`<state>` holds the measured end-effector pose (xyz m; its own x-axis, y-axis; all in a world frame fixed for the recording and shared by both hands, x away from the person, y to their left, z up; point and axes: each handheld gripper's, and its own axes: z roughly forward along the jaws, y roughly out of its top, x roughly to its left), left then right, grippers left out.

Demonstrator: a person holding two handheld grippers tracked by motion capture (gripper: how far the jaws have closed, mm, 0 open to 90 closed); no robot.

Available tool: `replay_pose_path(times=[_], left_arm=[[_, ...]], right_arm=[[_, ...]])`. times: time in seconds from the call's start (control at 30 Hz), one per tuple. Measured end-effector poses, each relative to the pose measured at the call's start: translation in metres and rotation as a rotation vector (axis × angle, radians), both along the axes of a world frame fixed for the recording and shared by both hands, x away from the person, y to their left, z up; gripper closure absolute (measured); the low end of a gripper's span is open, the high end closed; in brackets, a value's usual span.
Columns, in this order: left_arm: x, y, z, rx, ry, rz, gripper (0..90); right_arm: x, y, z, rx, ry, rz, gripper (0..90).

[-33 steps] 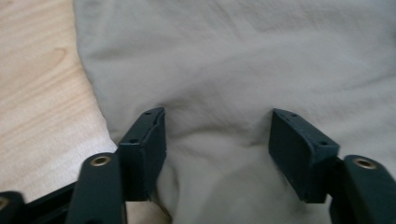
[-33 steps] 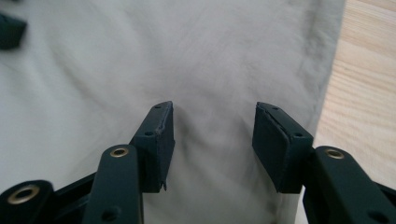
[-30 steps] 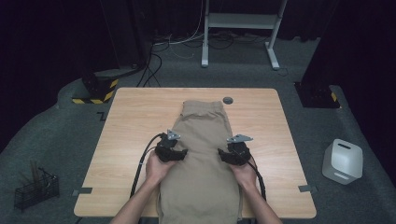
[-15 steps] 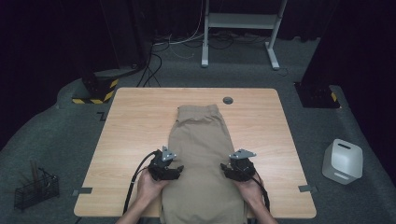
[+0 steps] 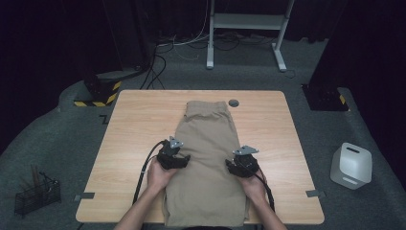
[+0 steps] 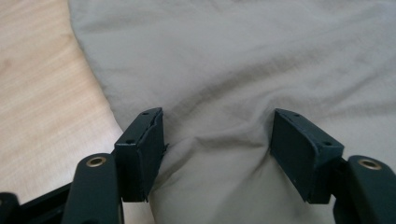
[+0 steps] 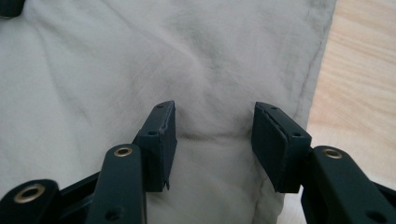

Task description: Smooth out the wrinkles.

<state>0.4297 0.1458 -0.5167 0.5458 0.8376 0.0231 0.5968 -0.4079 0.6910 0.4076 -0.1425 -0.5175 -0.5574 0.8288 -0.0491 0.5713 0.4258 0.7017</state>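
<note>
Khaki trousers lie folded lengthwise down the middle of the wooden table, waistband at the far end, legs reaching over the near edge. My left gripper rests on their left edge, my right gripper on their right edge, each held by a hand. In the left gripper view the left gripper stands open with its tips down on the cloth and a soft ridge of fabric between them. In the right gripper view the right gripper is open too, over a crease near the hem seam.
A small dark round disc sits on the table beside the waistband. On the floor are a white box-like device at the right, a wire basket at the left and a metal stand with cables behind the table.
Both grippers drew toward the near edge, dragging the trousers a little, then came back forward to about where they were; the waistband is back at its earlier spot.
</note>
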Motion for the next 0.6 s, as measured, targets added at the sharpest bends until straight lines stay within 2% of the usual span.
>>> replay_pose_path(times=[0.27,0.43,0.53,0.6], left_arm=[[0.026,-0.001,0.0,-0.006,-0.003,0.032,34.9],[0.039,-0.004,0.002,0.005,0.029,0.045,34.6],[0.042,-0.003,0.003,-0.019,0.043,0.055,33.1],[0.041,0.0,0.004,-0.058,0.059,0.065,31.6]], right_arm=[[0.028,0.002,0.0,0.004,-0.001,-0.032,50.2],[0.039,0.003,-0.001,0.009,-0.006,-0.053,50.2],[0.043,0.004,0.0,0.005,0.005,-0.061,49.9],[0.044,0.005,0.001,0.007,0.01,-0.06,48.0]])
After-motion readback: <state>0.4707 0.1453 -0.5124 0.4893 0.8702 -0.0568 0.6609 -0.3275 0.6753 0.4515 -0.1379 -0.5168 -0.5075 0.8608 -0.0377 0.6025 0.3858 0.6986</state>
